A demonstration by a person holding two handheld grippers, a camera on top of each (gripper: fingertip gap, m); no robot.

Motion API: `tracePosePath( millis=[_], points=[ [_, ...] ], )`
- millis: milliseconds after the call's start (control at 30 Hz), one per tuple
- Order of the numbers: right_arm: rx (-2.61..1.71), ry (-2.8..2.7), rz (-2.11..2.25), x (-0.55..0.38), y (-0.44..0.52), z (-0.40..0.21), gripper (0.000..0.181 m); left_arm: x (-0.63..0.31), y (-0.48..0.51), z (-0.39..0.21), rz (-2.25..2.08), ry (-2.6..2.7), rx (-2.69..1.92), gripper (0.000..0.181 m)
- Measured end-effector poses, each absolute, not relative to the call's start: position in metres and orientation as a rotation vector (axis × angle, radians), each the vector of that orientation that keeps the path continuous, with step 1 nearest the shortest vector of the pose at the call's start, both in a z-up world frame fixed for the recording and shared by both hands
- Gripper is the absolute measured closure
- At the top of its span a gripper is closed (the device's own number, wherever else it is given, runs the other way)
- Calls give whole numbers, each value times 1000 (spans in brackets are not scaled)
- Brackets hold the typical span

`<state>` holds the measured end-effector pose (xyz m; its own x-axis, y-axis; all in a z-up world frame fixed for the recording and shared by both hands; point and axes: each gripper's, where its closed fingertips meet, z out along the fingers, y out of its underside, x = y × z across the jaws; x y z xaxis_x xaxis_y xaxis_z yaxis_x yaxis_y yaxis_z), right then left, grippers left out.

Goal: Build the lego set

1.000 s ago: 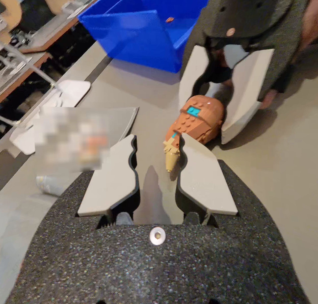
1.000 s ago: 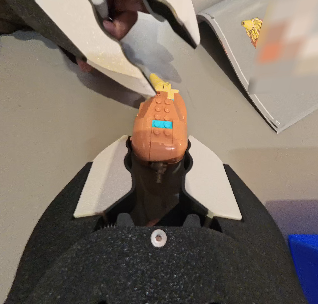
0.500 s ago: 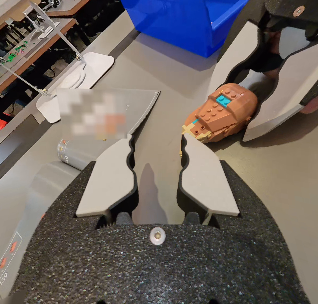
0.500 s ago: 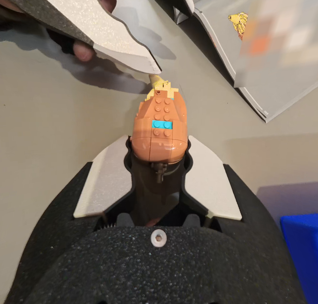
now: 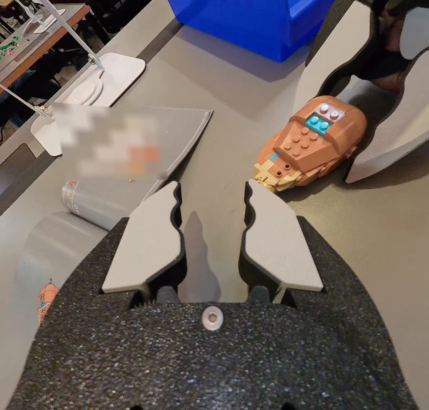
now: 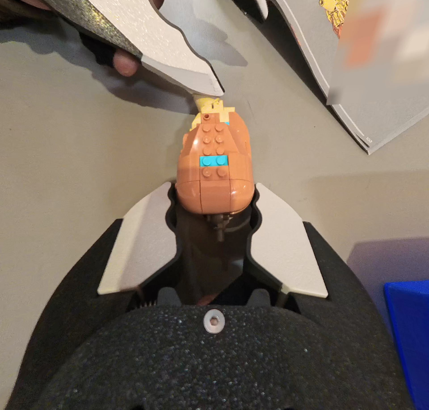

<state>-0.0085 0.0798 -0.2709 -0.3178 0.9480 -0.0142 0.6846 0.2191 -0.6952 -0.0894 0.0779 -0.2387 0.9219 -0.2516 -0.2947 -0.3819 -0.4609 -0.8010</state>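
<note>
A brown lego model (image 6: pixel 213 166) with a turquoise plate and a tan pointed end (image 6: pixel 209 101) lies on the grey table. My right gripper (image 6: pixel 213 185) is shut on its rounded rear. In the left wrist view the model (image 5: pixel 313 143) lies to the right, held by the right gripper's fingers (image 5: pixel 383 157). My left gripper (image 5: pixel 213 185) is open and empty. Its right fingertip (image 5: pixel 251 187) is at the tan end (image 5: pixel 276 180). In the right wrist view that fingertip (image 6: pixel 209 85) touches the tan end from above.
An open grey instruction booklet (image 5: pixel 185 129) lies left of the model and also shows in the right wrist view (image 6: pixel 308 39). A blue bin (image 5: pixel 243 15) stands at the back. A white stand base (image 5: pixel 116 73) sits near the table's left edge.
My left gripper has swung left and drawn back, so the model now sits farther right in its view. Its fingertip stays at the tan end. The right gripper keeps hold of the model.
</note>
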Motion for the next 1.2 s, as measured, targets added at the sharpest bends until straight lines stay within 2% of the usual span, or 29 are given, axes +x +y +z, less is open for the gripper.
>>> tracePosePath(
  millis=[300, 1200],
  points=[
    [-1504, -2053, 893, -4, 86, -266, 114, -88, 78, -232, 132, 465, -2044, 124],
    [-1557, -1983, 803, 9, 113, -267, 137, -101, 83, -228, 22, 271, -2001, 130]
  ],
)
